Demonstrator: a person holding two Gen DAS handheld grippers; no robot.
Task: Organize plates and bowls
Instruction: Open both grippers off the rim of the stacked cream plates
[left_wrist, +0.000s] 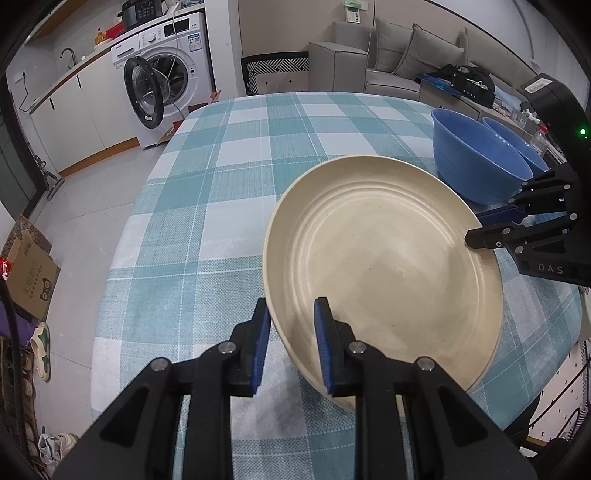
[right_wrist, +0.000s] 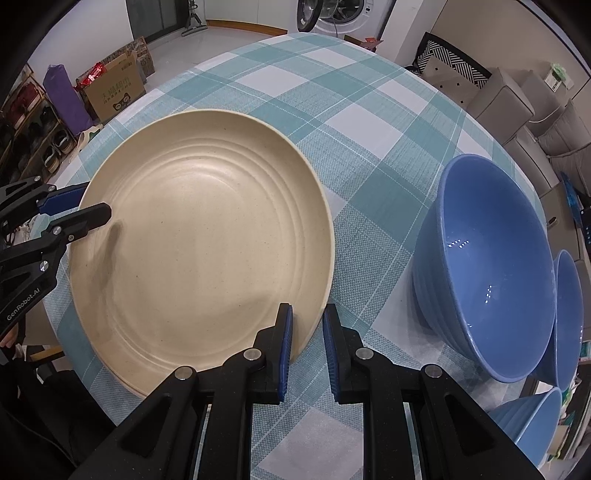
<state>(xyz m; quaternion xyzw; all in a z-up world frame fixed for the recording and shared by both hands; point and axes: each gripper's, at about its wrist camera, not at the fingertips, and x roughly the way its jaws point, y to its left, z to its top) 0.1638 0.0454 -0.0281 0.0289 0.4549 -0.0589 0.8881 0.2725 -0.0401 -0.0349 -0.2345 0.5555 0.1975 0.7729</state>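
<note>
From the left wrist camera, the left gripper (left_wrist: 291, 343) has its blue-padded fingers clamped on the near rim of a big cream plate (left_wrist: 384, 258), one finger outside the rim and one inside the dish. The plate sits tilted over the teal checked tablecloth (left_wrist: 207, 206), near edge lifted. Over on the right the right gripper (left_wrist: 476, 229) pinches the opposite rim of the same plate. Behind it there's a blue bowl (left_wrist: 476, 158) on the cloth with a second blue bowl (left_wrist: 517, 144) tucked right behind. A washing machine (left_wrist: 166, 74) with its door open and a grey sofa (left_wrist: 388, 55) are in the background. From the right wrist camera, the right gripper (right_wrist: 308, 347) is closed tight on the plate (right_wrist: 199, 243) edge, and the left gripper (right_wrist: 88, 206) grips the far side at the left. A blue bowl (right_wrist: 487, 266) stands just right of the plate, apart from it, with two more blue bowls (right_wrist: 569, 317) squeezed behind at the frame edge. A cardboard box (right_wrist: 114, 88) sits on the floor beyond the table.
</note>
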